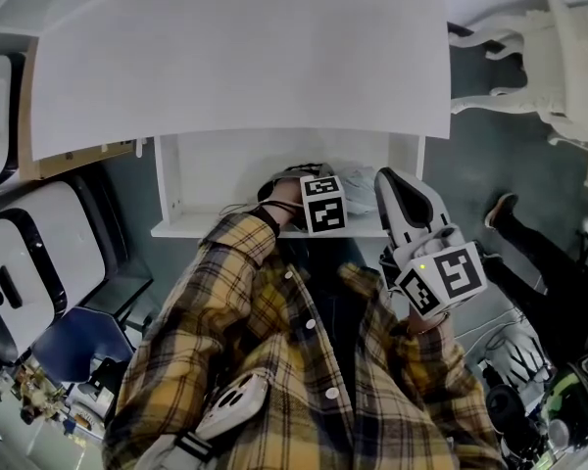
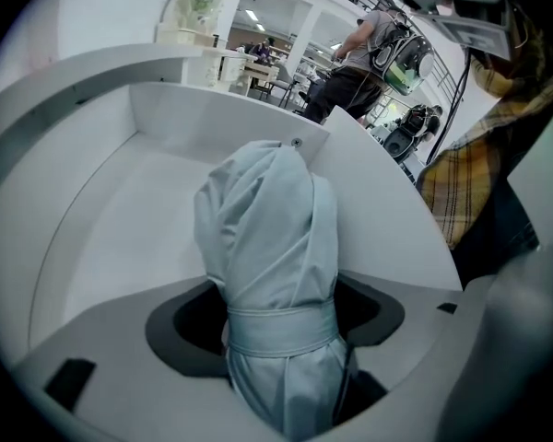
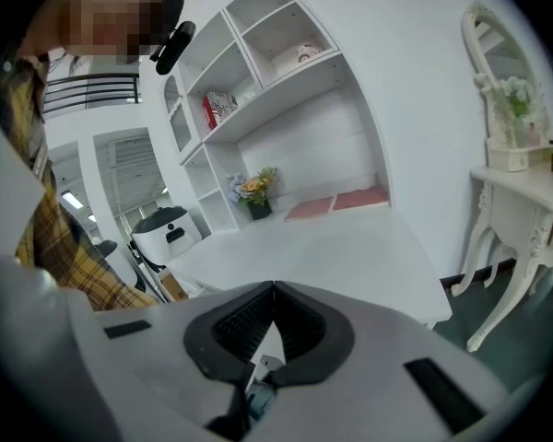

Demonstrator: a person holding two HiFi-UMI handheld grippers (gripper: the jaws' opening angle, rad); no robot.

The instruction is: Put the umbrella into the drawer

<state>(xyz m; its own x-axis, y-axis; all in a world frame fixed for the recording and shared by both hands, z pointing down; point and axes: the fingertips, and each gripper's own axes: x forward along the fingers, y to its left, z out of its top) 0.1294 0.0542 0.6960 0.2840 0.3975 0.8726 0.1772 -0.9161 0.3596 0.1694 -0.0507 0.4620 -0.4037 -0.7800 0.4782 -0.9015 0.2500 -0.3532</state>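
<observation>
The left gripper (image 1: pixel 318 189) reached into the open drawer (image 1: pixel 171 179) below the counter's (image 1: pixel 245 57) front edge in the head view. The right gripper (image 1: pixel 397 189) hung just beside it.

In the left gripper view, the left gripper (image 2: pixel 276 325) was clamped on the folded umbrella (image 2: pixel 267 238) near its strap, with the tip pointing into the drawer (image 2: pixel 120 238).

In the right gripper view, the right gripper (image 3: pixel 273 288) was closed and empty, looking over the counter (image 3: pixel 332 247).

The umbrella seemed nearly placed. Releasing it remained, and perhaps closing the drawer.
</observation>
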